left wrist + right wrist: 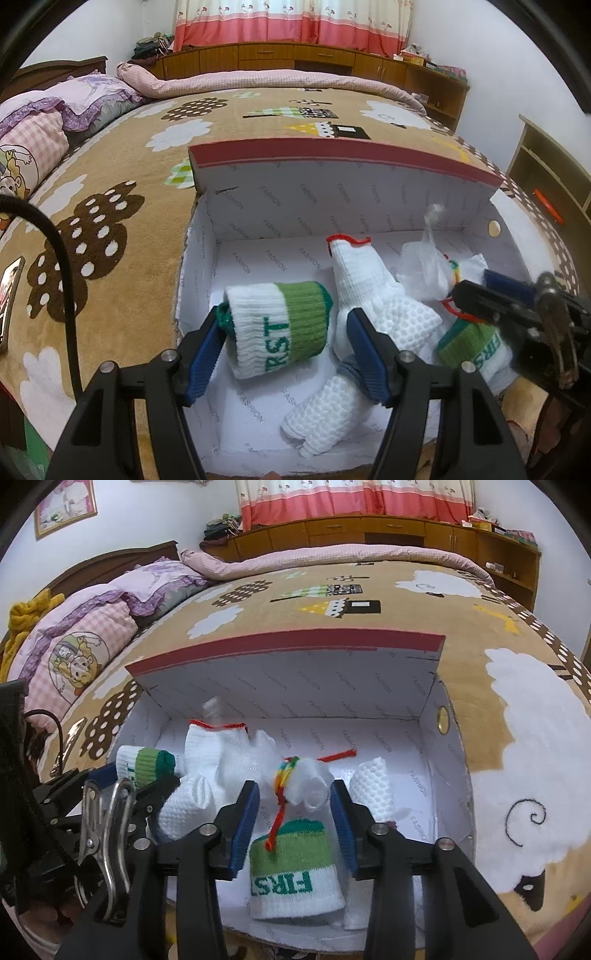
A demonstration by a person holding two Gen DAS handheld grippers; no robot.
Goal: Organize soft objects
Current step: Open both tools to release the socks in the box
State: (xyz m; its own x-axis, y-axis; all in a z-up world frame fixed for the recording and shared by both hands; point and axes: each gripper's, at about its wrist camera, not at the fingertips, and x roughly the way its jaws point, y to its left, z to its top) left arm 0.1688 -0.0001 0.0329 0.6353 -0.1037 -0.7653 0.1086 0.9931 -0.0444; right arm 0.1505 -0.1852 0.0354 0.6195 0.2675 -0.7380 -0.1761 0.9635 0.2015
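While both hand-held grippers [284,343] [295,819] gape unclamped, socks crowd box [454,775] floor

— What can be read on the box [343,206]?
— "FASHION", printed all over its white lining.
— And the rolled sock [295,871]?
— "FIRST" in green letters; the other roll [277,328] shows only "RST".

Soft, even indoor light fills both views, bright on the white-lined cardboard box [369,206] and casting only faint shadows inside it. Fisheye distortion bows the box's red rim; black vignetting rounds every corner. Focus is sharp, with slight softness towards the edges.
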